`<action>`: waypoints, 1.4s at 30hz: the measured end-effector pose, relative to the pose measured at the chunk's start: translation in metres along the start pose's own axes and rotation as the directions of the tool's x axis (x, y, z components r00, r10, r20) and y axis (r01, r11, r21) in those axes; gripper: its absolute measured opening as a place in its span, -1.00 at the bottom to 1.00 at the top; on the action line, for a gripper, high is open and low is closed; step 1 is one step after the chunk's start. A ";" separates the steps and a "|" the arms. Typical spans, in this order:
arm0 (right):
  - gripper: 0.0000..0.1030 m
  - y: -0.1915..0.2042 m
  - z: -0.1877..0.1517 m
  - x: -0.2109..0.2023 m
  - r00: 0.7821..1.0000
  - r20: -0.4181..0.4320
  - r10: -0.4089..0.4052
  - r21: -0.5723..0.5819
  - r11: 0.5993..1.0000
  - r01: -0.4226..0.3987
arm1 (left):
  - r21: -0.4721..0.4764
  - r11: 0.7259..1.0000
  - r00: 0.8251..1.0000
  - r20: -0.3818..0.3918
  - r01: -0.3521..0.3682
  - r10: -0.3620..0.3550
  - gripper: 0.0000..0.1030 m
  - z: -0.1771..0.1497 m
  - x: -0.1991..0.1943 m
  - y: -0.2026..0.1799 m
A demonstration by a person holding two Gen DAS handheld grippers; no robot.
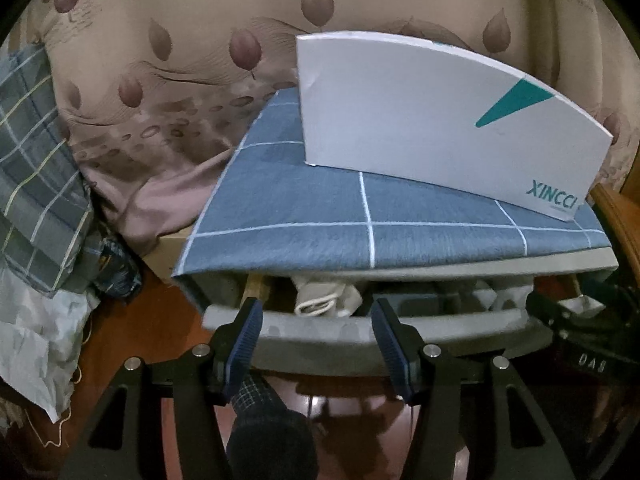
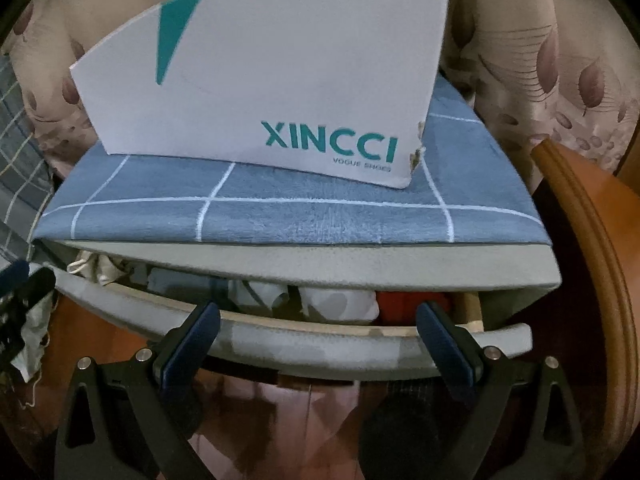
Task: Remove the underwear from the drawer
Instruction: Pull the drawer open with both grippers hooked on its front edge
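Two grippers, both with jaws spread wide and holding nothing. Left gripper (image 1: 316, 332) sits just before the drawer (image 1: 360, 344) front lip; right gripper (image 2: 318, 336) likewise, at the same lip further along.

Drawer is open only a narrow gap under the unit's top edge. Contents, from the right wrist view: white folded pieces (image 2: 340, 300) at 12 o'clock of the gripper, a red piece (image 2: 412, 304) toward 1 o'clock, pale blue toward 11. A cream drawstring pouch (image 1: 324, 300) lies at 12 o'clock of the left gripper. Which item is the underwear I cannot tell; probably among the white and red folds.

Risks, judged:
- Gap is shallow; fingers may strike the top edge or the lip.
- Packed cloth: a pinch could drag a neighbour or the pouch.
- Farther back, the shoe box (image 2: 272, 80) stands on the blue checked cloth (image 2: 280, 216); a jolt could tip it.
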State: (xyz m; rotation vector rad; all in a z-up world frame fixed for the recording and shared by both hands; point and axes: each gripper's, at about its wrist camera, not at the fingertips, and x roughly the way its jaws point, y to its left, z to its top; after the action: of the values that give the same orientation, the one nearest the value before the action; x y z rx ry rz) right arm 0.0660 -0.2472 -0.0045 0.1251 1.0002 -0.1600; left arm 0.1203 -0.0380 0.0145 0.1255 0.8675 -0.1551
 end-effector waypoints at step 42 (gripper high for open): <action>0.94 -0.004 -0.036 0.011 0.982 -0.183 0.047 0.047 0.998 -0.039 | 0.020 1.000 0.972 -0.232 -0.018 0.022 0.13 -0.043 0.022 -0.001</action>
State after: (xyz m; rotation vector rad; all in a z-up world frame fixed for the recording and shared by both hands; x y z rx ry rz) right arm 0.0414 -0.2451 -0.0333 0.2035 1.1780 -0.1318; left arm 0.1016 -0.0337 -0.0301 0.1718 1.0984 -0.1306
